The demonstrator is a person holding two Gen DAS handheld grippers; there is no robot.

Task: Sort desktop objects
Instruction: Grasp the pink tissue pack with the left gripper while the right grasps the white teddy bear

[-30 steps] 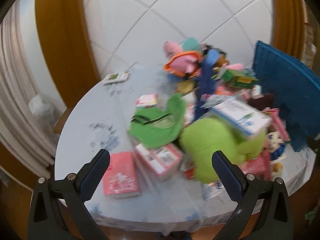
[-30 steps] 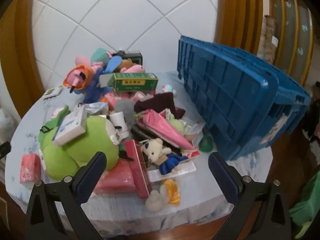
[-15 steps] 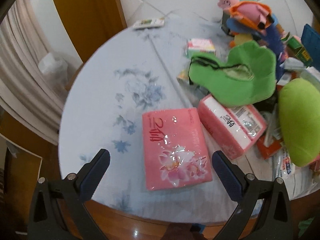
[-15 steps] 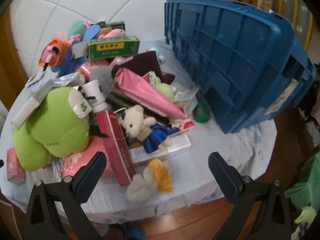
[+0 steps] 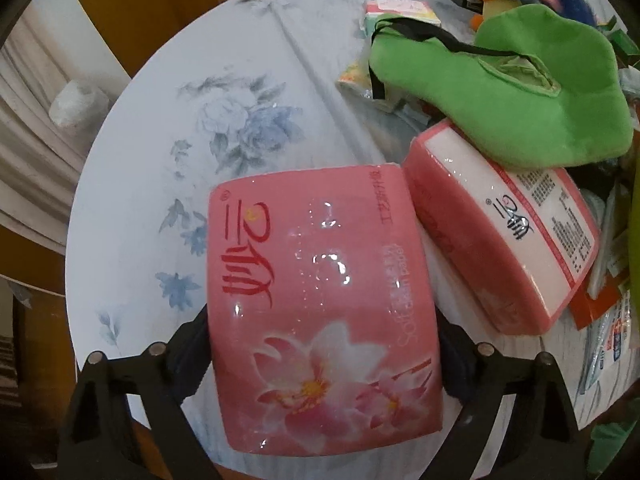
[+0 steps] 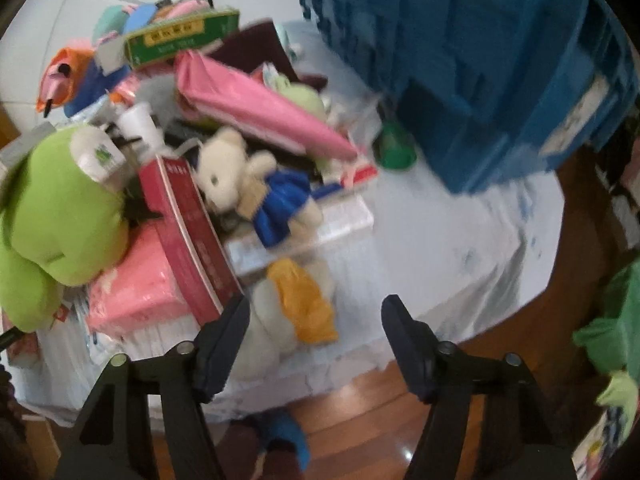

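A pink tissue pack point(image 5: 320, 300) with a flower print lies near the front edge of the round table point(image 5: 180, 128). My left gripper point(image 5: 324, 344) straddles it, one finger on each long side, with the fingertips hidden behind the pack. Its jaws are closing and the pack shows no dent. A second pink pack point(image 5: 504, 236) lies just to the right. In the right wrist view, a white plush toy with a yellow part point(image 6: 296, 304) lies between the fingers of my right gripper point(image 6: 316, 308). Those jaws are closing too; the left finger is beside the plush and the right finger stands apart from it.
A green plush pouch point(image 5: 516, 92) overlaps the second pack. The pile holds a red box point(image 6: 188, 232), a teddy in blue point(image 6: 248, 184), a big green plush point(image 6: 60, 216), a pink cone-shaped wrap point(image 6: 256, 108) and a green carton point(image 6: 180, 36). A tipped blue crate point(image 6: 480, 60) stands at the right.
My left gripper dropped onto the pink pack, which now fills the gap between its fingers. My right gripper came down toward the white and yellow plush and its jaws narrowed.
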